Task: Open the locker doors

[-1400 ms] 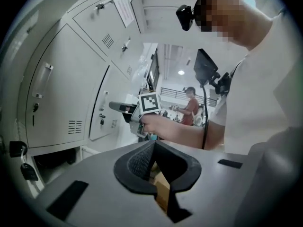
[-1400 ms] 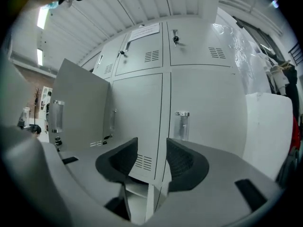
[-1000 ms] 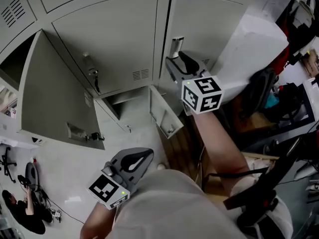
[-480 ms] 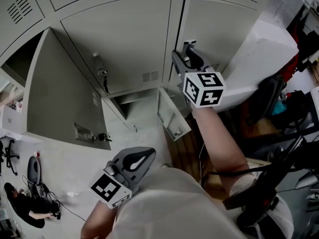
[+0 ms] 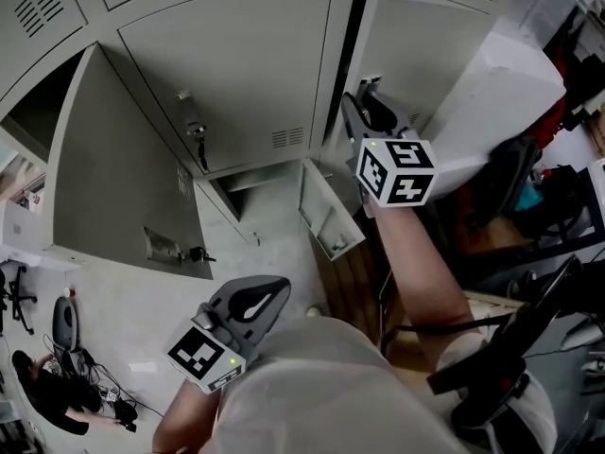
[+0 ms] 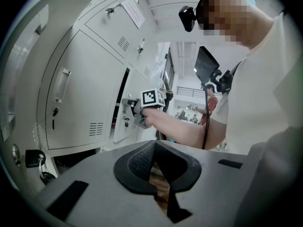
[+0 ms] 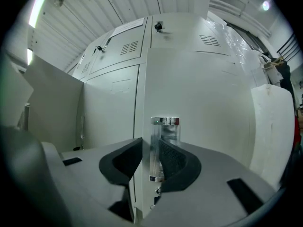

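My right gripper (image 5: 365, 95) (image 7: 151, 150) is shut on the chrome handle (image 5: 368, 82) (image 7: 164, 135) of the right locker door (image 5: 425, 36) (image 7: 199, 93). Its jaws have just been closing, with the door's edge and the handle between the pads. A dark gap along its hinge-free edge shows this door ajar. The middle locker door (image 5: 236, 74) is closed, with a lock (image 5: 195, 132) on it. The left locker door (image 5: 113, 178) stands wide open. My left gripper (image 5: 282, 288) (image 6: 154, 144) hangs low near my body, shut and empty.
A small lower locker door (image 5: 326, 220) stands open below the right gripper. A white board (image 5: 492, 102) leans to the right of the lockers. Dark chairs and gear (image 5: 529, 206) crowd the right side. Cables and equipment (image 5: 57, 395) lie on the floor at the lower left.
The right gripper's jaws have closed on the handle of the right locker door. That door has come ajar, with a dark gap now along its edge. The left gripper has stayed put.
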